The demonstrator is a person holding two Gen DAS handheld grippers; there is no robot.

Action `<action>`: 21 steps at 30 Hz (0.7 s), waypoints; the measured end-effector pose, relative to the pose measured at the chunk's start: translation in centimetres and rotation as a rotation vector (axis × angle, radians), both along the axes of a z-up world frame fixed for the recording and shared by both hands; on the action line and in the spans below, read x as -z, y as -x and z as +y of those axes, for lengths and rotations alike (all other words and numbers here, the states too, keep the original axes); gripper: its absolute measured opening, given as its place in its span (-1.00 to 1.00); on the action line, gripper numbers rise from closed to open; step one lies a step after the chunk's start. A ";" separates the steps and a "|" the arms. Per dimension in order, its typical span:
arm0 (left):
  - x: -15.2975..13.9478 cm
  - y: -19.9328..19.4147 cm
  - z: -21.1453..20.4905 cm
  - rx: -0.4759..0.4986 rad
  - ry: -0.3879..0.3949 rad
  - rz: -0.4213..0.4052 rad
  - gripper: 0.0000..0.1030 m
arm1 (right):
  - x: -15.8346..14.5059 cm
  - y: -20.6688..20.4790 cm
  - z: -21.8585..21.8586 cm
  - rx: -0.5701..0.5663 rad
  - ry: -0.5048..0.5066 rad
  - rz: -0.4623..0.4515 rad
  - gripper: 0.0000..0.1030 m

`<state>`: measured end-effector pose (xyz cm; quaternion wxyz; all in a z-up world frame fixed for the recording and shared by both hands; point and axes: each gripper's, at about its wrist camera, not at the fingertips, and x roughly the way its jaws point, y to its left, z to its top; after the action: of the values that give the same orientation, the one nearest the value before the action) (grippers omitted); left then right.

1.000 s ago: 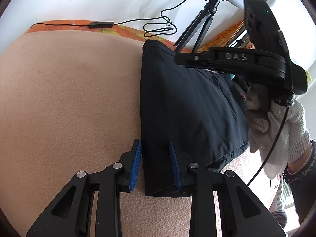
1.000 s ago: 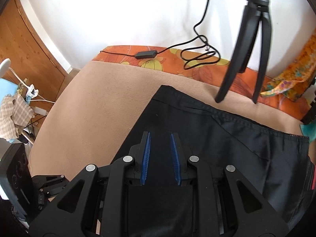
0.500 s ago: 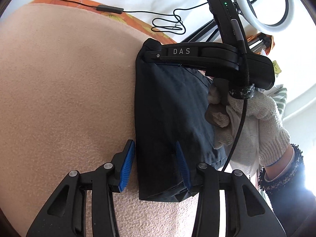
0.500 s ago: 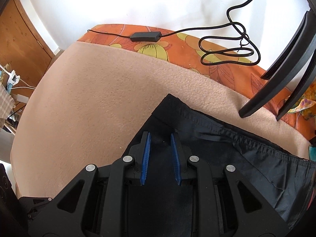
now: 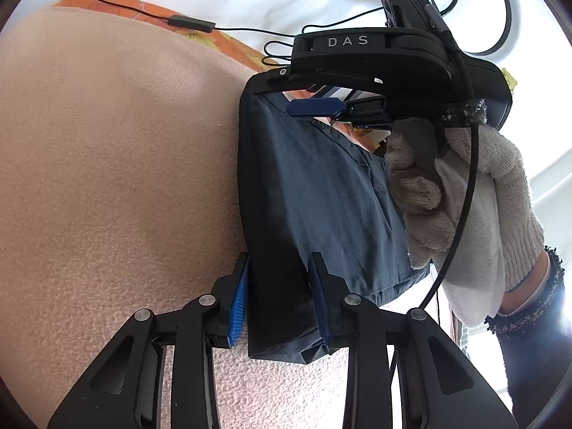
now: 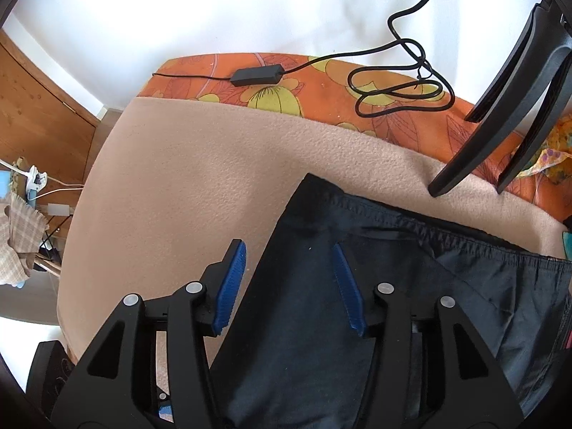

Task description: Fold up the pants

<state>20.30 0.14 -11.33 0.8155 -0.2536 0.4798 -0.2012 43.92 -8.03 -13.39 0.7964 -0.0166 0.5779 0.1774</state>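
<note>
The dark pants (image 5: pixel 321 193) lie folded into a narrow stack on the beige blanket (image 5: pixel 118 164). My left gripper (image 5: pixel 280 302) is open, its blue pads astride the near corner of the stack. In the right wrist view the pants (image 6: pixel 357 304) spread toward the right, with the waistband corner at the far end. My right gripper (image 6: pixel 287 286) is open wide over the stack's left edge, close to that corner. It also shows in the left wrist view (image 5: pixel 314 107), held by a white-gloved hand (image 5: pixel 464 193) at the far end of the stack.
An orange floral sheet (image 6: pixel 321 82) borders the blanket at the far side, with a black cable and adapter (image 6: pixel 257 73) on it. Black tripod legs (image 6: pixel 500 107) stand at the far right. A wooden door (image 6: pixel 39 125) and clutter lie to the left.
My right gripper has opened wide from a narrow gap and moved toward the far waistband corner. My left gripper stays open around the near corner, now closer in.
</note>
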 end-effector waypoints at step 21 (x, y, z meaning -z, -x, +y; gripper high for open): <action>-1.4 0.6 -2.8 0.015 -0.049 -0.039 -0.35 | 4.0 2.2 4.1 -0.044 0.235 0.086 -0.47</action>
<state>19.71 -2.65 -9.92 0.8291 -0.2258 0.4705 -0.2005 41.72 -3.92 -17.41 0.7594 -0.1149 0.6277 0.1265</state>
